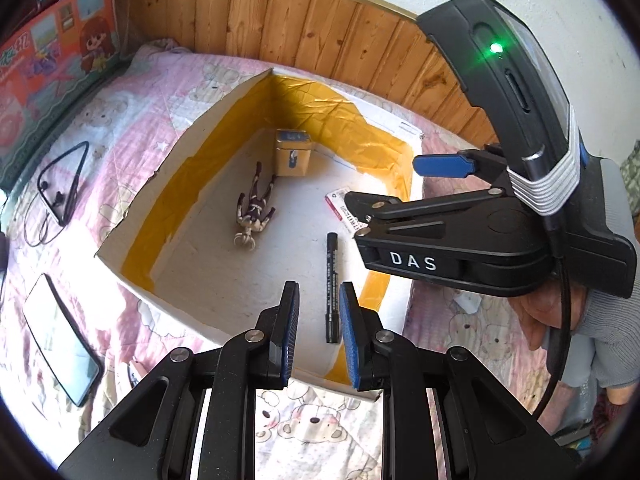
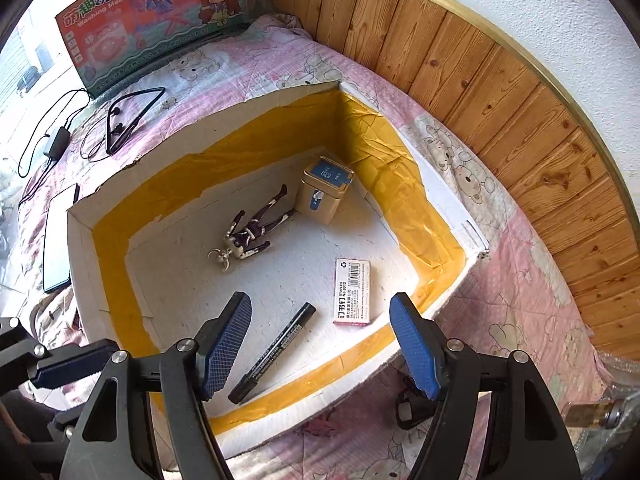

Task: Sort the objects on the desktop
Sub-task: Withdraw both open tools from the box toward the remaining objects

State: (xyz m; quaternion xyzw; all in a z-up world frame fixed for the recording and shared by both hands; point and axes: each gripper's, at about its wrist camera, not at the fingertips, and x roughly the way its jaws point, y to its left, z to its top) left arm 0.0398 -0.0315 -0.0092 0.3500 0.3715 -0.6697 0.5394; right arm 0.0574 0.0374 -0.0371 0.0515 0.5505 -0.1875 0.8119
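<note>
A white foam box [image 1: 200, 272] [image 2: 280, 280] lined with yellow tape lies on a pink bedspread. Inside it are a tan tin [image 1: 292, 156] [image 2: 324, 196], a dark toy figure [image 1: 254, 210] [image 2: 250, 236], a pink staples box [image 1: 344, 210] [image 2: 352, 292] and a black marker [image 1: 332, 288] [image 2: 276, 348]. My left gripper [image 1: 318, 292] hovers over the box's near wall, its jaws a narrow gap apart with nothing between them. My right gripper [image 2: 320, 304] [image 1: 384, 186] hangs above the marker and staples box, wide open and empty.
A phone [image 1: 60, 336] [image 2: 58, 236] and neckband earphones [image 1: 64, 188] [image 2: 128, 116] lie on the bedspread left of the box. A toy washing-machine carton [image 1: 52, 60] [image 2: 152, 12] stands behind them. Wood panelling [image 1: 320, 28] backs the bed. A hand [image 1: 540, 312] holds the right gripper.
</note>
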